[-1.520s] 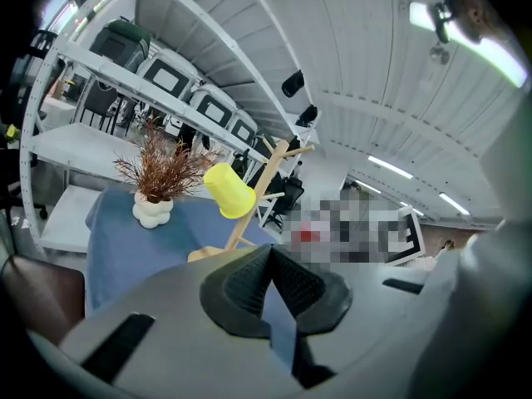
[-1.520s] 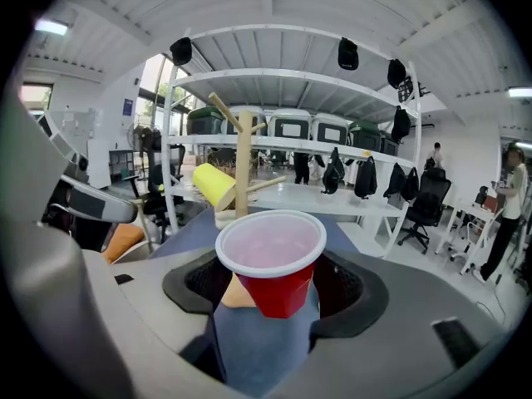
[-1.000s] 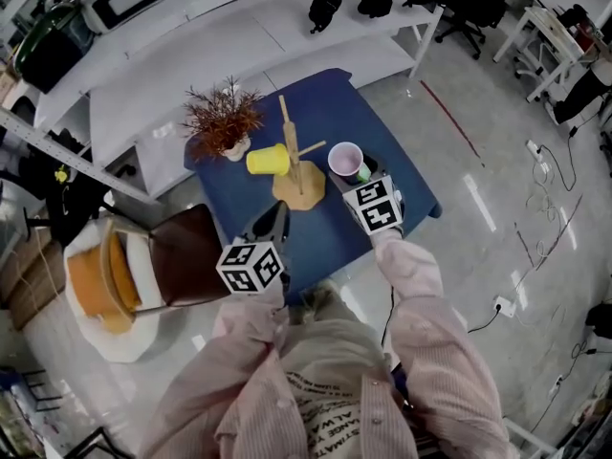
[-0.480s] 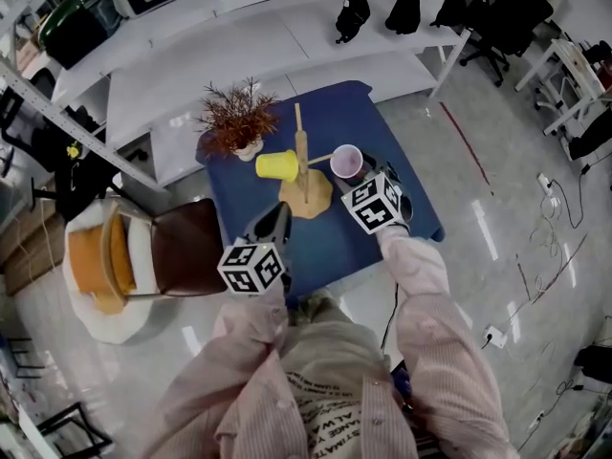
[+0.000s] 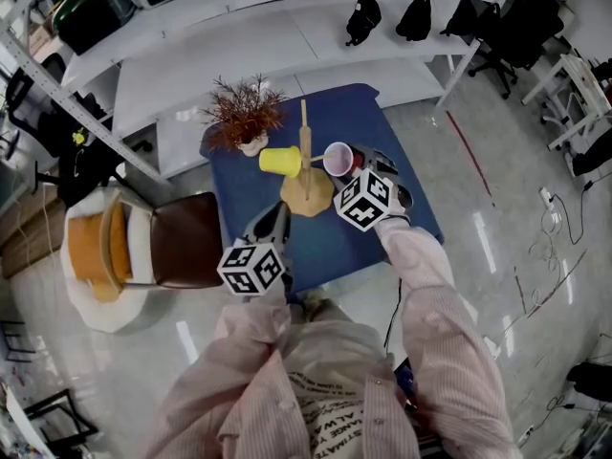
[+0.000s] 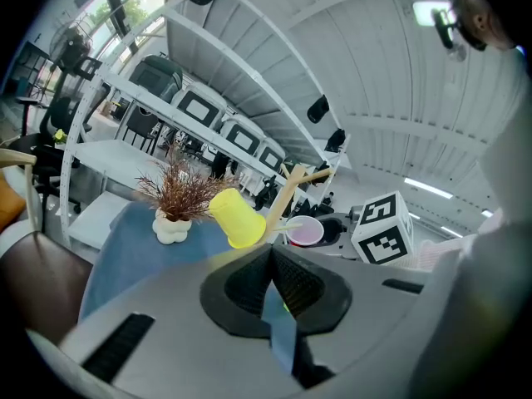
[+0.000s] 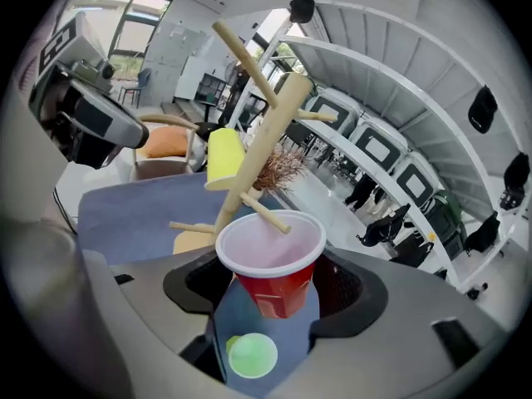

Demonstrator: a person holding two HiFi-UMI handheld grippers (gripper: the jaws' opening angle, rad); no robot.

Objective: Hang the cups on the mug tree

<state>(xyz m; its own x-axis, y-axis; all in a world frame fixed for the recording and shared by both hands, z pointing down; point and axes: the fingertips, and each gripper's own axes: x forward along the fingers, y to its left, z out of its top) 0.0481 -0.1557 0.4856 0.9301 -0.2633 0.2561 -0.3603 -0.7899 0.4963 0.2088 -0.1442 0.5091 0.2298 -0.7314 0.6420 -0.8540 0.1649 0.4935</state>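
While the head view gives only a pale rim beside the wooden mug tree, the right gripper view shows a red plastic cup with a white inside, clamped between the right gripper's jaws. A peg's tip crosses its rim. A yellow plastic cup hangs on the opposite peg. The left gripper's jaws are closed and empty over the blue table. Shirt print is too small to read. A second ago the red cup stood farther from the trunk.
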